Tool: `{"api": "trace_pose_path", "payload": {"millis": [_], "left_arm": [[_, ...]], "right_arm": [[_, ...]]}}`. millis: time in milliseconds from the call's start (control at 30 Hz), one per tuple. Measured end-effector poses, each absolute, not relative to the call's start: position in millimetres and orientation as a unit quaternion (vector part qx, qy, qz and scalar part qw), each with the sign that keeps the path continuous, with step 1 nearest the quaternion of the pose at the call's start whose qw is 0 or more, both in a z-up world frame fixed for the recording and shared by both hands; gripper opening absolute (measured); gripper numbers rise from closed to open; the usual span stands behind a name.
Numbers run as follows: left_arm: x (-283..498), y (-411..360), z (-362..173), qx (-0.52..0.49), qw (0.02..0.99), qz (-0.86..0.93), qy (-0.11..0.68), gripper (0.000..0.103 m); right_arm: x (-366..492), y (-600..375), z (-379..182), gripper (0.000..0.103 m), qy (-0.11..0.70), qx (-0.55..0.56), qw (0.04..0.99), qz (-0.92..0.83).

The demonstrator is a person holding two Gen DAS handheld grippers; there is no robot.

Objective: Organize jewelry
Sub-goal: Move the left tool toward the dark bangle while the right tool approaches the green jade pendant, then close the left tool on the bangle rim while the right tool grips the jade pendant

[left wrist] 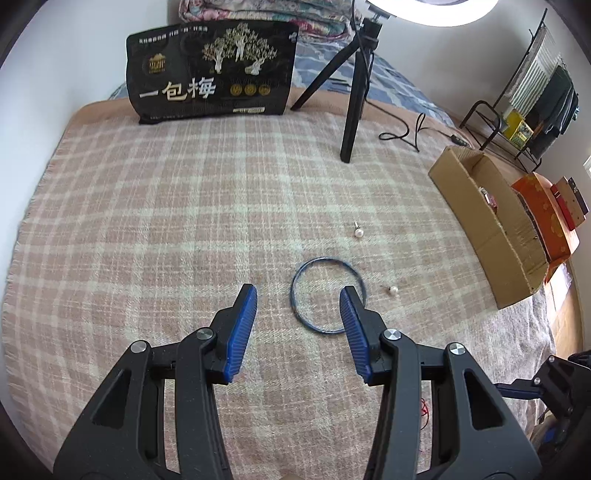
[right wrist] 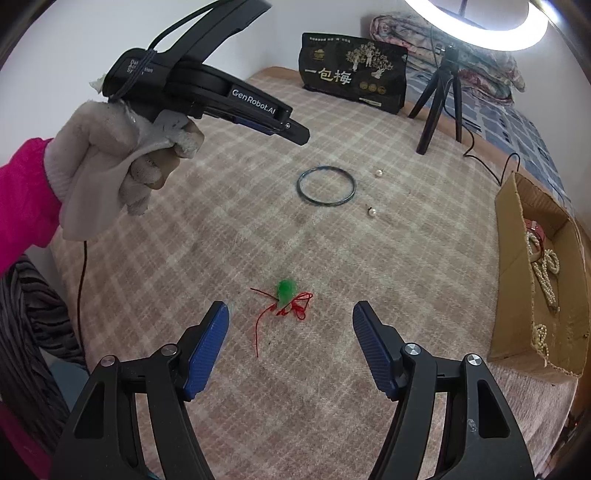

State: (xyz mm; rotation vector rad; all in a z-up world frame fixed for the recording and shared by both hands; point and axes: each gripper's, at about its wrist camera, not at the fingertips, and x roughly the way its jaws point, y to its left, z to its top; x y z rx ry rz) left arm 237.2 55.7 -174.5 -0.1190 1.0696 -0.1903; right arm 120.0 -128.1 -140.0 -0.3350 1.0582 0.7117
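Jewelry lies scattered on a pink plaid blanket (left wrist: 166, 221). Between and just ahead of the right gripper's (right wrist: 291, 314) blue pads sits a green pendant (right wrist: 286, 290) on a tangled red cord (right wrist: 291, 308); the pads stand wide apart and clamp nothing. The left gripper (left wrist: 299, 295) likewise has its fingers apart and empty, its right-hand pad overlapping the near rim of a thin dark blue bangle (left wrist: 327, 295) in the left wrist view; whether it touches the bangle I cannot tell. Just beside the bangle lies one pearl earring (left wrist: 392, 290), and a second pearl earring (left wrist: 358, 232) rests a little farther off, apart from the ring. From the right wrist camera, the left gripper is held by a hand in a pale glove (right wrist: 110, 158) with a bright pink sleeve (right wrist: 22, 199) behind it, raised above the blanket. Out at the right edge sits an open cardboard box (right wrist: 509, 266) holding a pearl necklace (right wrist: 545, 269). Beyond it in the left wrist view lies an orange box (left wrist: 543, 210). Farther back stand a black tripod (left wrist: 354, 92) under a ring light (right wrist: 480, 26), and a black snack bag (left wrist: 210, 70) propped upright at the blanket's far edge.
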Motion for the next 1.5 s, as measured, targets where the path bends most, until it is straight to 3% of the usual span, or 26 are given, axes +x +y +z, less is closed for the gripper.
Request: {"api": "trace_pose_path", "payload": {"millis": [400,500,833,900,1067,1167,1333,1400,1500], "left_arm": [[257,56,-200,-0.079,0.832,-0.093,0.541,0.047],[265,55,-208,-0.083,0.824,-0.092,0.553,0.033],[280,48,-226,-0.079,0.809,-0.084,0.576,0.031],[282,43,-230,-0.065,0.807,-0.082,0.582,0.026],[282,28,-236,-0.024,0.810,-0.076,0.580,0.023],[283,25,-238,-0.016,0.813,-0.076,0.577,0.014],[283,20,-238,-0.006,0.818,-0.074,0.571,0.005],[283,19,-238,-0.007,0.819,-0.075,0.569,0.003],[283,19,-237,-0.007,0.821,-0.074,0.567,0.002]], "right_arm": [[137,-104,-173,0.065,0.538,-0.158,0.751,0.349],[140,-96,-178,0.060,0.544,-0.167,0.745,0.348],[145,-79,-188,0.051,0.553,-0.187,0.735,0.345],[146,-78,-191,0.047,0.557,-0.189,0.733,0.342],[156,-71,-201,0.045,0.563,-0.193,0.731,0.335],[156,-69,-204,0.044,0.562,-0.199,0.730,0.334],[156,-69,-211,0.029,0.562,-0.206,0.731,0.328],[156,-71,-212,0.015,0.566,-0.196,0.731,0.328],[159,-76,-213,0.014,0.567,-0.184,0.732,0.329]]}}
